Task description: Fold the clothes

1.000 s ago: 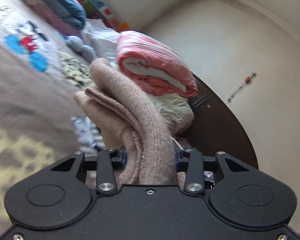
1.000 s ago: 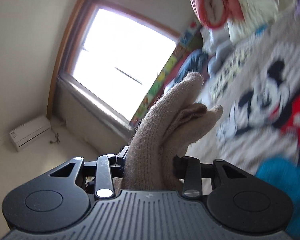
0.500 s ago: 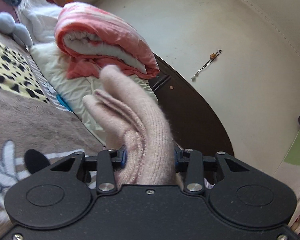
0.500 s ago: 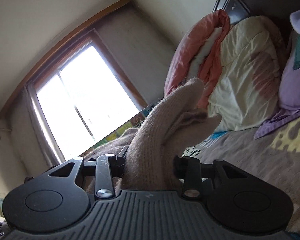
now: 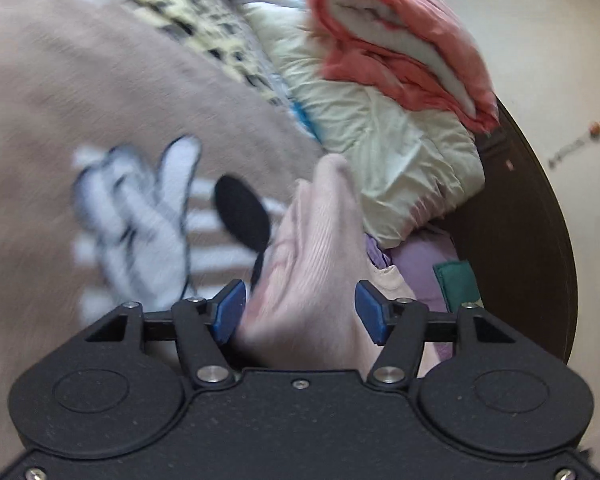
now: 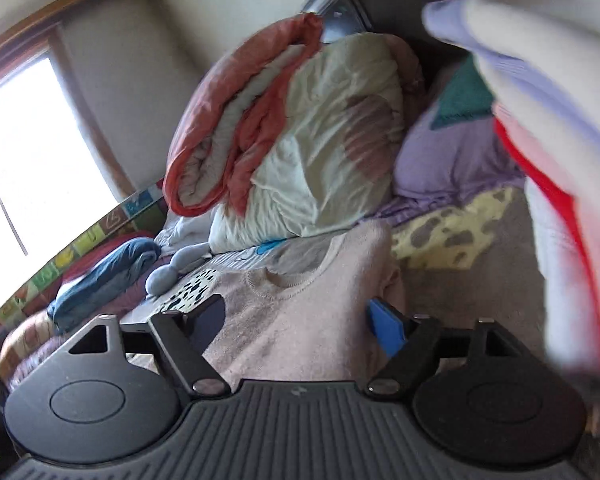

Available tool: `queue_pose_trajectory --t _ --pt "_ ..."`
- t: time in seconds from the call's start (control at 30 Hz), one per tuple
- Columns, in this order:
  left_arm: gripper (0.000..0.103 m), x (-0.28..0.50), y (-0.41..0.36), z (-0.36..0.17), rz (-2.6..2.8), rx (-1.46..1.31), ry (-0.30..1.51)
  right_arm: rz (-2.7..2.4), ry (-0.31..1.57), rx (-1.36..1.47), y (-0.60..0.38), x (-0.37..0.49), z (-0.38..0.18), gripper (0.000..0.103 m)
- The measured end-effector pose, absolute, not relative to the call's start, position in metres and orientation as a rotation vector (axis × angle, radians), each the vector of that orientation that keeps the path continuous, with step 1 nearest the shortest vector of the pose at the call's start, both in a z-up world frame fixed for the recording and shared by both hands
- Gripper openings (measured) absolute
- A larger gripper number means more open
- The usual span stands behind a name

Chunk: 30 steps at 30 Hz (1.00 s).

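Here, the pink knit sweater (image 5: 316, 280) lies between the pads of the left gripper (image 5: 300, 312), whose jaws stand spread, a gap visible on the right pad side; the left pad may touch the knit, blur prevents certainty; the right gripper (image 6: 296, 320) is likewise spread, with the sweater (image 6: 300, 312) lying between and in front of its fingers, neckline visible, spread over the bed (image 6: 460, 280).

Step judged: release, the garment being laid on the bed after a fold; next move probably calls for withdrawing both grippers clear of the knit without dragging it, then regripping an edge or sleeve for the following fold.

Materials: sweater ribbed, fuzzy, soft, thick where bunched; bed cover brownish fleece with a cartoon print (image 5: 140, 216); a cream quilt (image 6: 332, 140), crinkled, bulky, with a coral quilt (image 6: 228, 128) rolled beside it; dark headboard (image 5: 532, 240), hard, curved; a blurred white-and-red cloth (image 6: 560, 200) close to the right lens, unidentified.
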<state>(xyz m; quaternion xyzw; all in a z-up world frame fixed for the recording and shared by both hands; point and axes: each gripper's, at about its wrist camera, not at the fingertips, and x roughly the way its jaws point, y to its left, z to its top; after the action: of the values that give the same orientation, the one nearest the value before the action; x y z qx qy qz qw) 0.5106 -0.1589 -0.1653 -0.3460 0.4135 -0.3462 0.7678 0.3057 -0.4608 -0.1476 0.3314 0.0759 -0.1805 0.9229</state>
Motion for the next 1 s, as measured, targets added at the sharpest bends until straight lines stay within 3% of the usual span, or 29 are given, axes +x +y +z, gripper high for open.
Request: queue_pose_trajectory --t 0.13,0.27,0.33,0.4,0.47,0.87,1.0 --pt "0.071 0.484 -0.149 -0.172 -0.706 -0.953 0.944 -0.358 0.235 0.788 -0.462 0.306 -0.159 0.083" --pt "0.071 0.468 -0.177 -0.174 -0.699 -0.952 1.016 -0.352 0.265 0.872 -0.466 0.305 -0.167 0.083" --pt "0.068 0.467 -0.197 -0.173 -0.696 -0.930 1.037 -0.329 0.276 0.896 -0.464 0.303 -0.169 0.083" --pt "0.057 0.467 -0.218 -0.171 -0.668 -0.895 1.041 -0.311 0.281 0.884 -0.463 0.302 -0.171 0.082" --pt "0.052 0.464 -0.233 -0.174 -0.641 -0.866 1.010 -0.311 0.277 0.868 -0.464 0.303 -0.173 0.077" --pt "0.043 0.489 -0.265 -0.201 -0.605 -1.057 0.837 -0.354 0.170 0.890 -0.458 0.290 -0.172 0.079" --pt "0.048 0.484 -0.258 -0.193 -0.620 -0.989 0.860 -0.364 0.160 0.904 -0.460 0.287 -0.173 0.079"
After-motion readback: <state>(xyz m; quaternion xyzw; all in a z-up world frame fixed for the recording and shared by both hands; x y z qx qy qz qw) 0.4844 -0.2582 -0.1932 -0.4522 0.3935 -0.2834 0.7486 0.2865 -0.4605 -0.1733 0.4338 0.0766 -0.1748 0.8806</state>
